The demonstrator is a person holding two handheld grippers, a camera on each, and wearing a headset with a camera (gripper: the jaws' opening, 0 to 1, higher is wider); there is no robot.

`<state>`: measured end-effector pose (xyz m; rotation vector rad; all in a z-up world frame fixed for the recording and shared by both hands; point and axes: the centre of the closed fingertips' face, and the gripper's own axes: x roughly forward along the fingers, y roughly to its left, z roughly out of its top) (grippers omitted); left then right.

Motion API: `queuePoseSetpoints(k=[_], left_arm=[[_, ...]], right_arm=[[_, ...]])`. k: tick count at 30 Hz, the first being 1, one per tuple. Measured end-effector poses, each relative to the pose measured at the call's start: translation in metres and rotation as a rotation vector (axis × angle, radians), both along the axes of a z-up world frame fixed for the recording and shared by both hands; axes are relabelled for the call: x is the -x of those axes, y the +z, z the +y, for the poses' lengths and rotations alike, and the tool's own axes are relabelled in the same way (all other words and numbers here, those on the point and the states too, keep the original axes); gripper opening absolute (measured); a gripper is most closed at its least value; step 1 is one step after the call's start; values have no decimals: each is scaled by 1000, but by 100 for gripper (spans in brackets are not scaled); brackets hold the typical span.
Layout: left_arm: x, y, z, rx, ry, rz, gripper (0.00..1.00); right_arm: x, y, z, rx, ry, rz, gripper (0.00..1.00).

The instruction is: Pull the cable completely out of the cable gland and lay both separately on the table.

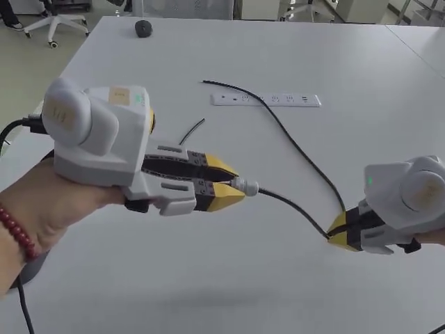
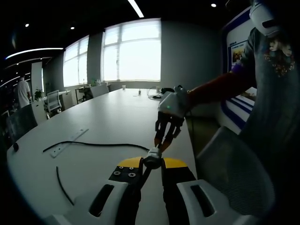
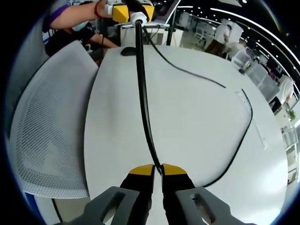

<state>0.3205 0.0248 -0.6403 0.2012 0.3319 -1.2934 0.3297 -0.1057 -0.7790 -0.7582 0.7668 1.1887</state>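
Note:
My left gripper (image 1: 236, 185) is held above the table, shut on the white cable gland (image 1: 245, 186), which sits between its yellow tips (image 2: 151, 162). A black cable (image 1: 292, 205) leaves the gland and sags across to my right gripper (image 1: 338, 234), which is shut on it. Beyond that grip the cable lies on the table and runs far over the power strip. In the right gripper view the cable (image 3: 143, 93) stretches from my shut tips (image 3: 158, 168) up to the gland (image 3: 137, 18). A short black cable end (image 1: 192, 131) shows behind the left gripper.
A white power strip (image 1: 267, 99) lies mid-table under the cable. A dark mouse (image 1: 142, 28) sits at the far edge. A grey mesh chair (image 3: 51, 126) stands beside the white table (image 1: 208, 278). An office chair (image 1: 55, 24) stands at the far left.

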Motion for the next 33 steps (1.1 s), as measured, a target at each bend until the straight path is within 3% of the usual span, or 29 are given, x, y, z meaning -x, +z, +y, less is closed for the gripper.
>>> queuePoseSetpoints(k=[4,13,17,18,20,21,29,31,33], left_arm=[[0,-3,-1,-11,-1,1,16],[-2,-5,-3,-14,-2,4,16],[-3,-7,-2,-18,1,4,16],[-3,-7,-2,-19,2,5,16],[-4,-8,-2,-18,4,5,16],[-4,-8,-2,-19,5,6,16],[-3,-11,-2,-25,3,5,16],[-3,-11,-2,-27,3,4,16],[-3,-12,-3,-27,4,4,16]], right_arm=[[1,10,10,-50,-21,-3,14],[5,44,41,-131,17,-54,12],[6,65,58,-161,54,-92,12],[4,70,61,-167,62,-121,12],[9,80,70,-191,72,-108,11],[7,87,75,-199,88,-143,12],[15,111,97,-234,143,-173,10],[14,117,101,-241,152,-202,11],[18,121,105,-252,160,-188,9]])
